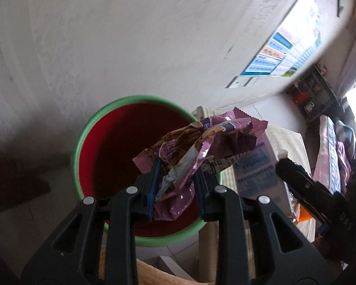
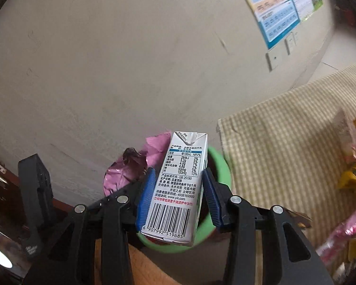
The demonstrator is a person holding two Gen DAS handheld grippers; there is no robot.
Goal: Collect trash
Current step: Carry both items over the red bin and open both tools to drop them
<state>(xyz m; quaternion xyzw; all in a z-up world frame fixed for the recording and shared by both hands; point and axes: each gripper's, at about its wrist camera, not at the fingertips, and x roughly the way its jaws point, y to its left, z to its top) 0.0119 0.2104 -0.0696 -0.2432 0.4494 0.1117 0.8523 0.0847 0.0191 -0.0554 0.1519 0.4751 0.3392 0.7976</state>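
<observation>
The left gripper [image 1: 176, 190] is clamping a crumpled pink-and-brown foil snack wrapper [image 1: 197, 142] between its blue pads [image 1: 154, 185], with the jaws standing narrowly apart on the foil. The wrapper is hanging directly above the open mouth of the round bin with a green rim and red interior [image 1: 87, 128], which is standing on the floor against the off-white wall [image 1: 130, 35].

The right gripper [image 2: 178, 194] is gripping a white rectangular milk carton printed with a nutrition table and a barcode [image 2: 178, 190]; its blue pads [image 2: 146, 197] are pressing on the two side faces, and the jaws are standing moderately apart at the carton's width. The carton is being held upright, just beside the wrapper and over the near edge of the bin's green rim [image 2: 222, 173].

In the left wrist view, the carton [image 1: 256, 166] and the black arm of the right gripper [image 1: 301, 178] are appearing to the right of the bin, in front of a beige checked cloth [image 1: 287, 140]. A blue-and-white poster [image 2: 277, 7] is hanging on the wall.
</observation>
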